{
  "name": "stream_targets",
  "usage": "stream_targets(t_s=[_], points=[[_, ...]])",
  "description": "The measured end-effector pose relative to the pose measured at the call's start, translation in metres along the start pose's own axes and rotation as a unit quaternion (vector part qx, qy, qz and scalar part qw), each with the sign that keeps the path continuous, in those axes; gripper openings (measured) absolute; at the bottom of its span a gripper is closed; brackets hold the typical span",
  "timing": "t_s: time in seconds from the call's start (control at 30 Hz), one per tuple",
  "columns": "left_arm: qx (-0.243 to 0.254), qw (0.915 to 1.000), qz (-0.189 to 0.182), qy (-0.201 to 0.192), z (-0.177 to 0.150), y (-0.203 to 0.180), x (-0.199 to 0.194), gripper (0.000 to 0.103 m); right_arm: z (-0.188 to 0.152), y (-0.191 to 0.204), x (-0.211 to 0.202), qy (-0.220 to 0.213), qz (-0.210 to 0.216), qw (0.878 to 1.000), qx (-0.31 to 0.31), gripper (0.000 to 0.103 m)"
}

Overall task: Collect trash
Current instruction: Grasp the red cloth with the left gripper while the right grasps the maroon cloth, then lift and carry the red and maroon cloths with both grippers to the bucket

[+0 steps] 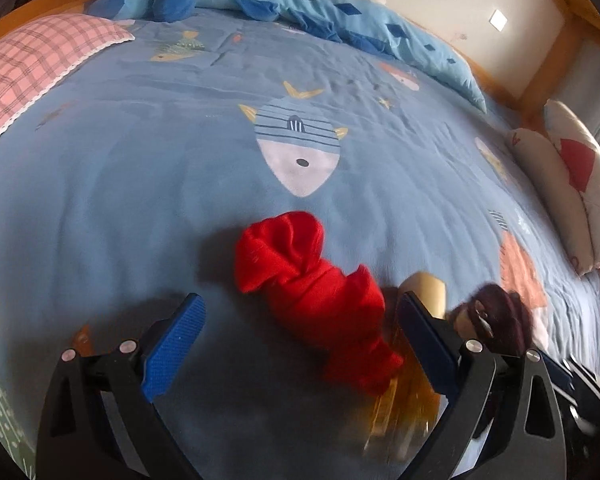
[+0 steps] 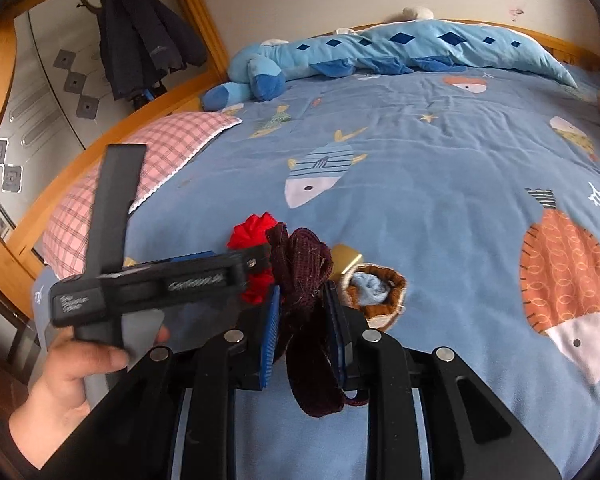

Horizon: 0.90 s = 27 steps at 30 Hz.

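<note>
On a blue fish-print bed (image 1: 140, 200), the right tongs (image 2: 303, 320) are clamped on a dark maroon sock (image 2: 304, 280). At its ten o'clock, the left tongs (image 1: 300, 344) stand apart around a crumpled red sock (image 1: 300, 280).

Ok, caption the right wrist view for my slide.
Right gripper shut on a dark maroon sock above the blue fish-print bedspread.
</note>
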<state>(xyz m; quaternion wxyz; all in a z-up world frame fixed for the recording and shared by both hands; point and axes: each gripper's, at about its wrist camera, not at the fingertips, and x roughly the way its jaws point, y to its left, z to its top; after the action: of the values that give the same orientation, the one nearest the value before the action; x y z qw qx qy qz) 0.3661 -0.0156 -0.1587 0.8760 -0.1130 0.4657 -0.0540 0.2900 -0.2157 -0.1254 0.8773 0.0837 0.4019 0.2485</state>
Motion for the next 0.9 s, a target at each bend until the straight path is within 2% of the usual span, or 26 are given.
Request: stream_targets(t_s=[0.07, 0.17, 0.23, 0.33, 0.5, 0.73, 0.9], points=[[0.002, 0.9999, 0.011, 0.007, 0.003, -0.003, 0.01, 0.095, -0.001, -0.004, -0.002, -0.001, -0.002, 1.0, 0.006, 0.022], [0.024, 0.9989, 0.04, 0.008, 0.001, -0.007, 0.02, 0.086, -0.005, -0.009, -0.006, -0.001, 0.003, 1.0, 0.017, 0.022], [0.044, 0.9977, 0.052, -0.004, -0.002, -0.011, 0.019, 0.073, -0.007, -0.011, -0.009, 0.0, 0.003, 1.0, 0.022, 0.022], [0.041, 0.999, 0.017, -0.012, -0.008, -0.007, 0.01, 0.052, -0.011, -0.012, -0.014, 0.002, 0.004, 1.0, 0.026, 0.022], [0.032, 0.999, -0.022, -0.021, -0.023, 0.005, -0.015, 0.05, -0.017, -0.011, -0.026, -0.002, 0.001, 1.0, 0.026, 0.022], [0.05, 0.9977, -0.03, -0.036, -0.052, 0.011, -0.064, 0.05, -0.032, -0.003, -0.038, 0.003, 0.001, 1.0, 0.03, 0.022], [0.076, 0.995, -0.055, -0.035, -0.078, -0.002, -0.1, 0.05, -0.044, 0.006, -0.056, -0.001, 0.005, 0.999, 0.035, 0.022]])
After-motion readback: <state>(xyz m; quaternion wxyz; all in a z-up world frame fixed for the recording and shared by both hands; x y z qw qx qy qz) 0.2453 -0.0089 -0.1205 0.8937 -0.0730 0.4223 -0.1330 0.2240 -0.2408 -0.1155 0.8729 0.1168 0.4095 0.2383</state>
